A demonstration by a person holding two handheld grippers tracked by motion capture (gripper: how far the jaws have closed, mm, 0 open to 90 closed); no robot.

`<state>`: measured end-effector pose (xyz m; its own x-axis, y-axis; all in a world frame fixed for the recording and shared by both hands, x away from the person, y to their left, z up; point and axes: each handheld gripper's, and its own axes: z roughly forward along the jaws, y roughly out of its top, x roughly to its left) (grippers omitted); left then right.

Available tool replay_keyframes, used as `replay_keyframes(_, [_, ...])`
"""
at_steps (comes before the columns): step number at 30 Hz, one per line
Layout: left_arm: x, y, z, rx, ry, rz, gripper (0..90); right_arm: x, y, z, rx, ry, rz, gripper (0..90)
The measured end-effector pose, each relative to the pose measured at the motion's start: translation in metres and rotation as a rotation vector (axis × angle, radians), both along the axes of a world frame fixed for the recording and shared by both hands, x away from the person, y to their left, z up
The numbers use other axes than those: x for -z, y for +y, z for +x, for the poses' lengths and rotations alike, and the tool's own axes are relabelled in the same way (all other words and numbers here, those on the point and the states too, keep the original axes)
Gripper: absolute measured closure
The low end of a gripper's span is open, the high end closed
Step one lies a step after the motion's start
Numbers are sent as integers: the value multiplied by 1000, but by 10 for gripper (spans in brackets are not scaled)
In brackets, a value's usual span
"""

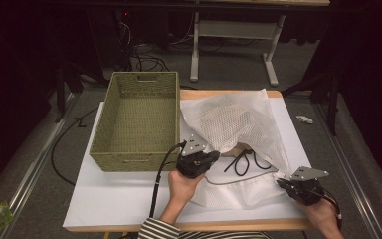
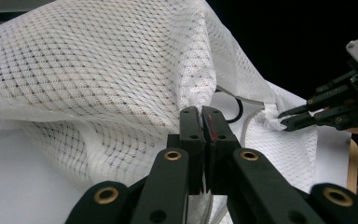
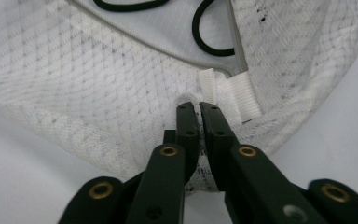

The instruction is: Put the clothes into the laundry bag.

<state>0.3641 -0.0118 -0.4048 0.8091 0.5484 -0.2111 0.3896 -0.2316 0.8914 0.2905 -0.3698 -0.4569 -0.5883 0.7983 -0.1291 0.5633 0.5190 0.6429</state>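
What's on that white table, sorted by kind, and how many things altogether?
Woven basket: 1
White mesh laundry bag: 1
Black cord loop: 1
Hand-held grippers: 2, left gripper and right gripper, both pinching the bag
Total: 5

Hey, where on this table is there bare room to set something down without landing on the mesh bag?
The white table sheet is bare along the near edge, between the wicker basket and the left gripper. The basket's inside also lies bare. The right half is crowded: the mesh bag, a black cord and the right gripper.
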Motion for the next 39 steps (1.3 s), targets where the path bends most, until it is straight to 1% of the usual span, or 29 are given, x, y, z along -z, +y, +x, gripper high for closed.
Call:
replay_keyframes(2, [-1,-1,0,4,-2,-1,877,-5,2,1,-3,-29,10,767])
replay_keyframes(4, [-1,-3,0,6,-2,2,877,-12,8,4,5,-77,18,696])
replay_keyframes(5, [-1,-3,-1,8,-3,3,877,-17,12,6,6,-114,17,655])
replay_keyframes(6, [-2,-3,-1,8,-4,1,877,-20,17,10,13,-136,16,621])
replay_keyframes(8, [-2,-3,-1,8,-3,1,877,-22,24,18,20,-161,14,569])
replay_keyframes(9, [-3,-3,-1,7,-3,1,877,-23,27,24,23,-169,4,547])
replay_keyframes(12, [-4,-1,-1,5,-5,-2,877,-19,37,42,45,-165,-28,492])
replay_keyframes(13, [-5,-1,-1,5,-6,-3,878,-15,38,51,57,-157,-41,480])
replay_keyframes(15, [-6,-1,-1,7,-10,-5,878,-9,39,62,79,-132,-35,471])
replay_keyframes(17, [-7,-2,-1,8,-13,-10,878,-3,39,71,83,-104,-39,469])
replay_keyframes(18, [-8,-2,0,8,-14,-11,878,0,39,75,87,-90,-45,481])
replay_keyframes(19, [-8,-2,0,9,-14,-10,879,3,40,79,88,-81,-52,523])
replay_keyframes(20, [-9,-1,0,9,-16,-10,879,6,40,81,86,-75,-66,590])
replay_keyframes(21, [-9,-1,-1,7,-17,-12,879,7,40,83,81,-59,-76,668])
replay_keyframes(23, [-10,0,-1,4,-19,-14,880,8,39,83,65,-44,-72,790])
replay_keyframes(24, [-10,2,-1,3,-18,-10,880,7,38,82,62,-41,-64,837])
replay_keyframes(26, [-11,3,-1,-1,-19,-11,880,4,34,79,52,-39,-74,900])
replay_keyframes(29, [-10,4,-1,-4,-19,-14,880,0,27,73,50,-57,-73,900])
replay_keyframes(34, [-9,3,-1,-1,-21,-6,880,-8,15,59,45,-82,-39,900])
replay_keyframes(36, [-9,2,-1,0,-20,-10,880,-8,14,56,41,-88,-32,773])
replay_keyframes(37, [-10,2,-2,0,-22,-11,880,-6,15,56,47,-91,-27,686])
replay_keyframes(39, [-10,2,-2,0,-24,-17,880,-3,18,59,54,-85,-35,577])
